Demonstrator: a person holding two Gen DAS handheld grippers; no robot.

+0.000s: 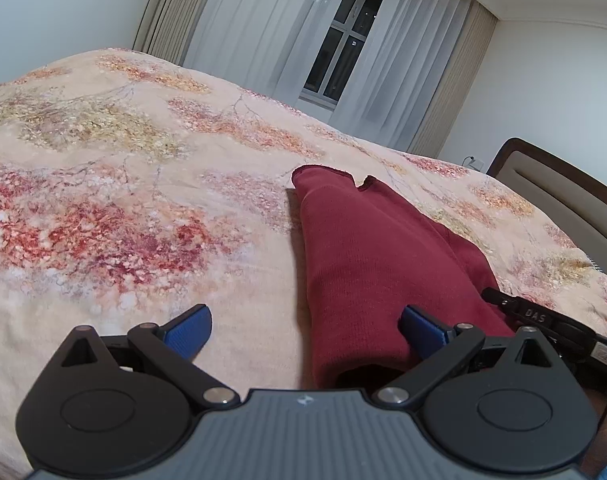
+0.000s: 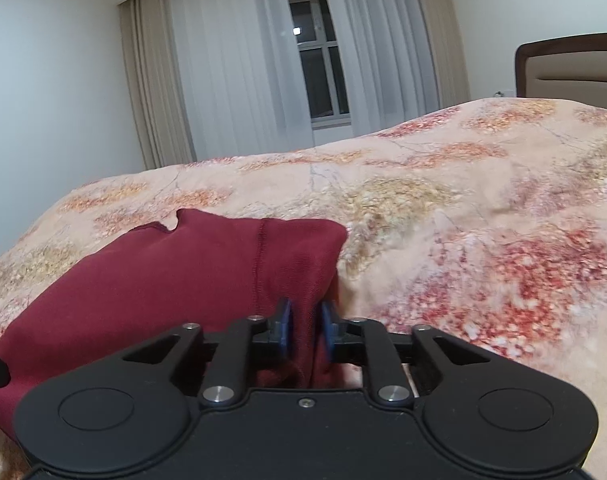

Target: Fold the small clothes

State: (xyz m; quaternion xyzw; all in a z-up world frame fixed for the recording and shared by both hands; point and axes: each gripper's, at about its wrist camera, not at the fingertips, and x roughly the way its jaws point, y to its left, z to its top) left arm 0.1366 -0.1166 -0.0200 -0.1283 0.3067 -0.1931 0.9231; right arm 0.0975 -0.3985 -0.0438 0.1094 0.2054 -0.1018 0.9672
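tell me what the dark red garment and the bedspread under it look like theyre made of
Dark red garment: looks like a fine matte knit, going by its faint ribbed texture and stitched seam. Bedspread: seems a soft printed fabric, matte, with a floral pattern and gentle wrinkles; the fibre is unclear.

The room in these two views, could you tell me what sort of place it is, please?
Most likely a home bedroom. A bed with a floral cover fills both views, a padded headboard stands at its end, and sheer curtains hang over a dark window. A red garment lies on the bed.
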